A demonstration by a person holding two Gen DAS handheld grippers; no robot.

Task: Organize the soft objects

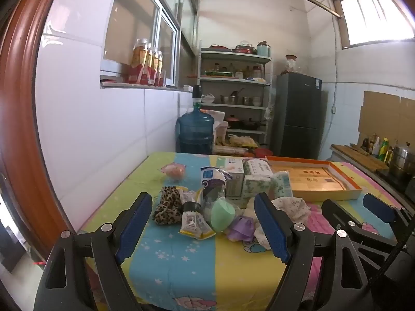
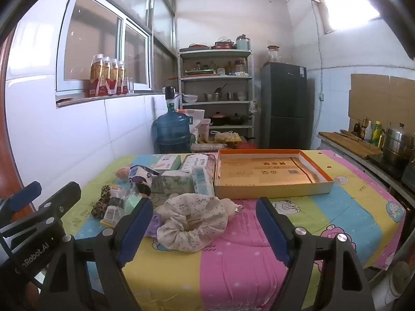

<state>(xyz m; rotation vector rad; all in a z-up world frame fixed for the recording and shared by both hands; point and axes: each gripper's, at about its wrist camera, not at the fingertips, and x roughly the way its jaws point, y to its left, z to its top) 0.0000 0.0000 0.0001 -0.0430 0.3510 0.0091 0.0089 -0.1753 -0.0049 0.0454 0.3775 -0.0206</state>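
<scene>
Fingers on both my grippers stand wide apart, clamped on nothing. My left gripper point(image 1: 202, 230) hovers over the quilt point(image 1: 171, 264), with the green sponge point(image 1: 221, 213), leopard scrunchie point(image 1: 167, 208) and a yellow packet point(image 1: 193, 219) lying loose at twelve o'clock. My right gripper point(image 2: 205, 230) frames the floral scrunchie point(image 2: 192, 223), also at twelve, not touching it. Tissue packs point(image 2: 179, 178) stand beyond. At one o'clock sits the orange-rimmed box point(image 2: 321, 185), open, holding only its printed cardboard liner. None of the soft things is in it.

Bare quilt point(image 2: 233, 267) near, soft pile point(image 1: 207, 207) ahead; tray point(image 2: 272, 191) behind
</scene>
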